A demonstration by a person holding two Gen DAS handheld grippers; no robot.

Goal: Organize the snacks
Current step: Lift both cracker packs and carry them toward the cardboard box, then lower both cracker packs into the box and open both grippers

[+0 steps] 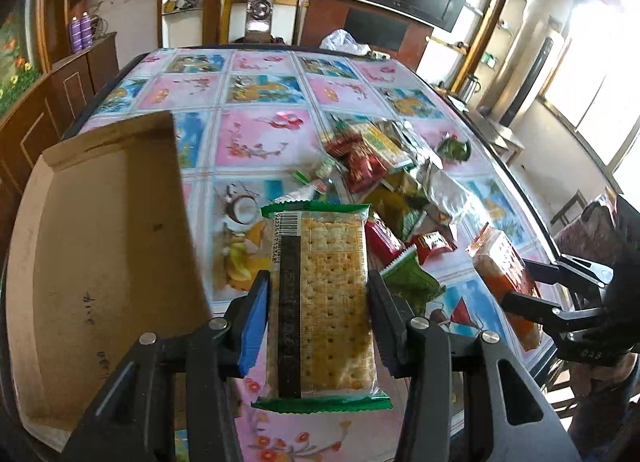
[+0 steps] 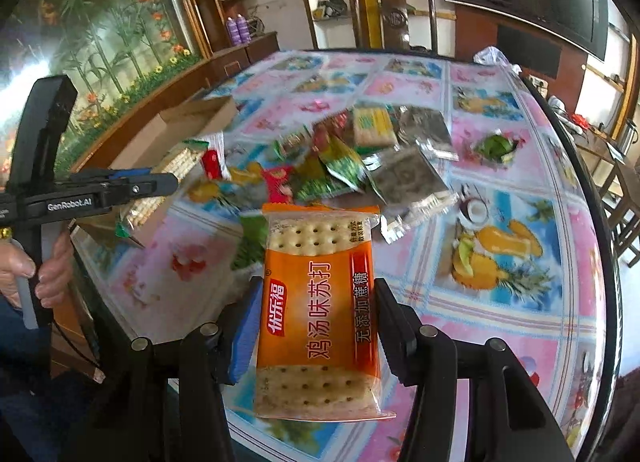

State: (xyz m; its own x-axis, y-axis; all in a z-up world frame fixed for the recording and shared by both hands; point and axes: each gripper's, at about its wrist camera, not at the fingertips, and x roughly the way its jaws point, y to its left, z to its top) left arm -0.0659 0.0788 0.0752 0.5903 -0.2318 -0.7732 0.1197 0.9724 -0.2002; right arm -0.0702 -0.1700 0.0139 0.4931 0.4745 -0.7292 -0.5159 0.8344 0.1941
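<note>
With each tool clamped on a packet, the left tool (image 1: 318,294) ought to carry its green cracker packet (image 1: 320,302) over the cardboard box (image 1: 100,242) before releasing, the right tool (image 2: 316,310) keeping its orange cracker packet (image 2: 320,314) clear.

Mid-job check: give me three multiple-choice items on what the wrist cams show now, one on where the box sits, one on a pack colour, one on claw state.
1. Where is the cardboard box relative to the snack pile?
A. Left of the pile, at the table edge
B. Right of the pile
C. On top of the pile

2. What colour is the wrapper of the cracker pack in the right claw?
A. Purple
B. Orange
C. Black

3. What is the left claw doing?
A. Open and empty
B. Shut on the box flap
C. Shut on a green-edged cracker pack

Answers: 1 A, in the left wrist view the box fills the left side while the pile lies toward the right. 2 B, the printed band is orange. 3 C, both fingers press the pack's long sides.
</note>
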